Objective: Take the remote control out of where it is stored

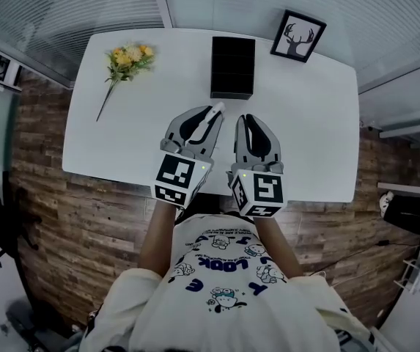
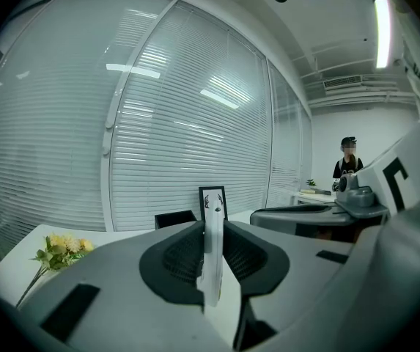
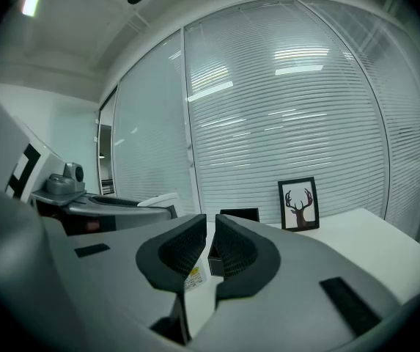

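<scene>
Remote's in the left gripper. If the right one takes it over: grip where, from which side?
The free end of the remote jutting past the left gripper tips. It's a thin slab standing on edge, broad faces sideways, so probably bring the right gripper down from above, pads on those faces.

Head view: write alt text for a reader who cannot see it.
A person's left gripper grips a white remote above a white table, the right gripper empty beside it. Beyond are a black box, yellow flowers at left and a deer picture at right.
</scene>
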Motion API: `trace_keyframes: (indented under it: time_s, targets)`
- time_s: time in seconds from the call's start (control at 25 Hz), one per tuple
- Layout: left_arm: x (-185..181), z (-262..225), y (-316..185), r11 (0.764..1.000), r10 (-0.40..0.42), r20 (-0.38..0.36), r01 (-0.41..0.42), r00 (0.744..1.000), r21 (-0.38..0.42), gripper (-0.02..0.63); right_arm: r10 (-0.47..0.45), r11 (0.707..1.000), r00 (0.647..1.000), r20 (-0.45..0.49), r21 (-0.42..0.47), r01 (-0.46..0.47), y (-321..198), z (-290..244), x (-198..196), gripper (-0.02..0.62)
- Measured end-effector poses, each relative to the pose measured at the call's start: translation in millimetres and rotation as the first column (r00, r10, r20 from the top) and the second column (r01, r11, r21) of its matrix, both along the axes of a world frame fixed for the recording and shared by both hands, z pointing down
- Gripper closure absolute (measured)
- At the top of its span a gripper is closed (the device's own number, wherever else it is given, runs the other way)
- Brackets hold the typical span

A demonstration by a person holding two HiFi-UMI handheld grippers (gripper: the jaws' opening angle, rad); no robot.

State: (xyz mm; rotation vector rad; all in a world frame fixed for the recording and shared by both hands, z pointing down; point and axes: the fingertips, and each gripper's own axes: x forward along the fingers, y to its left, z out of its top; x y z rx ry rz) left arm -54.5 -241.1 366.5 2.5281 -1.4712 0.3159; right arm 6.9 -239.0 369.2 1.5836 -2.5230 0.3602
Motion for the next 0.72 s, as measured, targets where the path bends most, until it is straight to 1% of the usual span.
trace_keyframes:
  time_s: [0.72]
  targets:
    - [3.0,-0.6,0.4,1.000,0.000,0.003,0.000,1.000,0.002,0.528,0.008,1.000,1.000,0.002,0.000,-0.008,-4.1,0.4,6.2,0.538]
